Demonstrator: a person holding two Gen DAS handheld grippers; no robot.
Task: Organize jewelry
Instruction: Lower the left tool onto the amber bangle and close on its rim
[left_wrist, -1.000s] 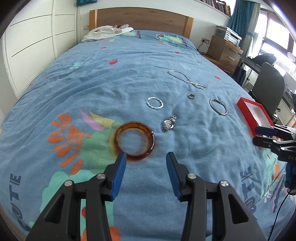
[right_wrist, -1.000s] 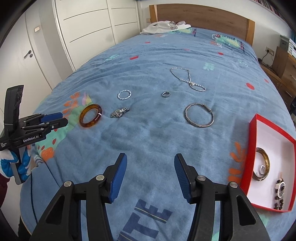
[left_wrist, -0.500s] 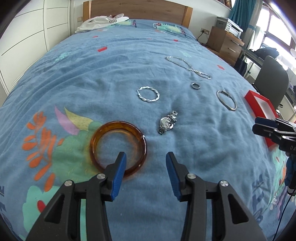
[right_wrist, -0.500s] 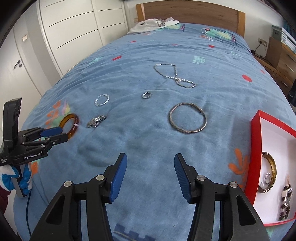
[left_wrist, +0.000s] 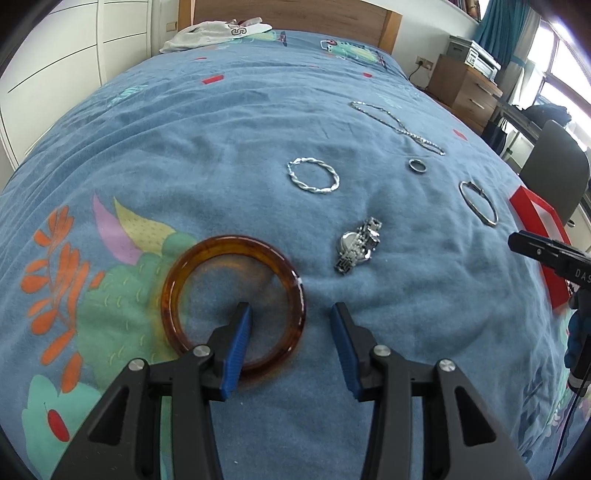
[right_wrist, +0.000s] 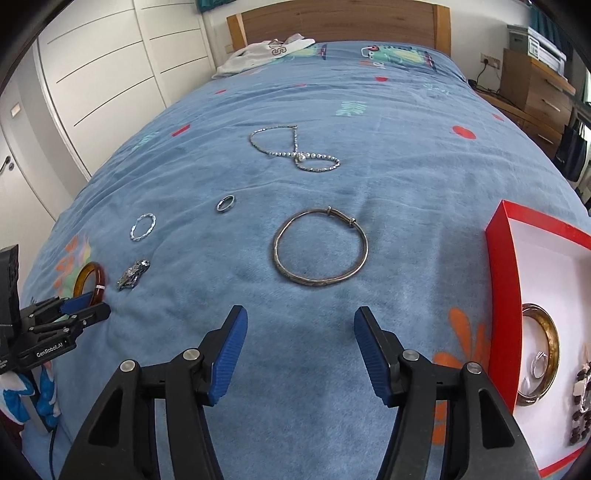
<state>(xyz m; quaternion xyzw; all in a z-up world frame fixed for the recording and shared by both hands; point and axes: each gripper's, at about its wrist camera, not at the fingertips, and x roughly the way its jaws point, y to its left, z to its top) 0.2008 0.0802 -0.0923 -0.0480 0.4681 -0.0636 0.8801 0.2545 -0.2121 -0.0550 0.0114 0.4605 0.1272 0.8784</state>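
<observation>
Blue pads of the left gripper (left_wrist: 291, 334) stand apart and straddle the near right arc of the amber bangle (left_wrist: 232, 301): one pad sits inside the ring, the other outside it on the bedspread (left_wrist: 221, 147), and neither pad presses on the bangle. That bangle lies flat near the bed's left edge. Just past it toward the middle lies a silver watch (left_wrist: 356, 245), and beyond that a twisted silver bracelet (left_wrist: 313, 175), each with bare cloth around it.

The right gripper (right_wrist: 301, 338) hangs open with nothing between its pads; its jaws have just been widening. Ahead of it lies the thin silver bangle (right_wrist: 320, 247), apart from the pads, with clear cloth on every side. Farther toward the headboard are a small ring (right_wrist: 225, 203) and a looped silver necklace (right_wrist: 291, 151). The upper half of the bed is bare apart from a white garment (right_wrist: 266, 51) near the headboard.

At the bed's right edge sits the red box (right_wrist: 496, 258), white inside. It holds a gold-brown bangle (right_wrist: 546, 350) with a small silver ring (right_wrist: 539, 363) lying inside its circle, and a dark beaded piece (right_wrist: 581, 410) at the frame's edge.

Only the right wrist view shows what the box holds; in the left wrist view the box appears as a red rim partly hidden behind the right gripper. The left wrist view alone shows how the pads sit around the amber bangle; in the right wrist view the left gripper partly covers it.
</observation>
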